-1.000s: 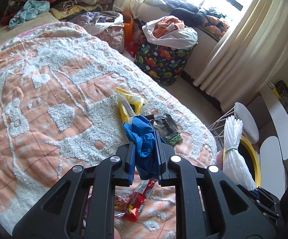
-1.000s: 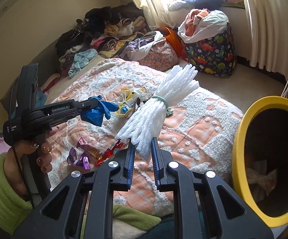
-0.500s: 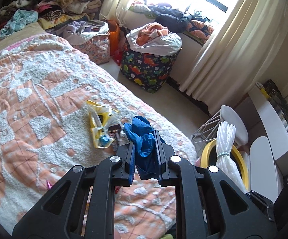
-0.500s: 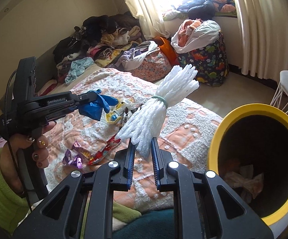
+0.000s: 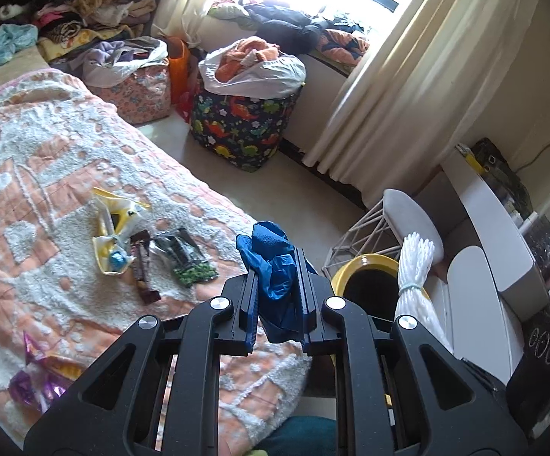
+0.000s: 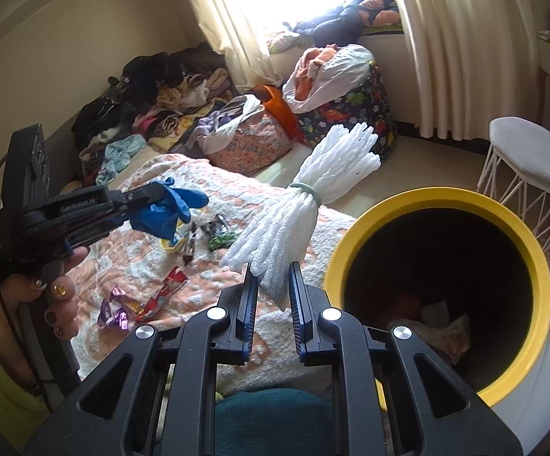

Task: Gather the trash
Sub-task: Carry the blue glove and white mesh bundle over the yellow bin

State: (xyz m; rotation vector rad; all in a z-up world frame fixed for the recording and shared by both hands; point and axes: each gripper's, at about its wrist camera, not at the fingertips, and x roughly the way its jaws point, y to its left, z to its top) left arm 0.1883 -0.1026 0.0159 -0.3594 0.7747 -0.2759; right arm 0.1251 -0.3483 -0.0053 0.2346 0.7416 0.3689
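Observation:
My left gripper (image 5: 275, 266) is shut on a crumpled blue glove (image 5: 271, 254) and holds it above the bed's corner; the glove also shows in the right wrist view (image 6: 168, 209). My right gripper (image 6: 271, 281) is shut on a white foam bundle (image 6: 305, 197) tied with a green band, held just left of the yellow-rimmed bin (image 6: 446, 197). The bin (image 5: 362, 264) holds crumpled trash. Wrappers lie on the bed: a yellow one (image 5: 113, 228), a dark bar wrapper (image 5: 141, 266), a green-black packet (image 5: 185, 256), and purple and red ones (image 6: 138, 300).
The orange and white bedspread (image 5: 27, 152) fills the left. A dinosaur-print laundry bag (image 5: 240, 125), a floral bag (image 5: 141, 83) and piles of clothes stand beyond the bed. A white wire stool (image 6: 529, 174) stands behind the bin. White furniture (image 5: 503, 235) is at right.
Both grippers have moved right toward the bin with their loads. The bin now shows larger in the right wrist view and the bed wrappers have slid left.

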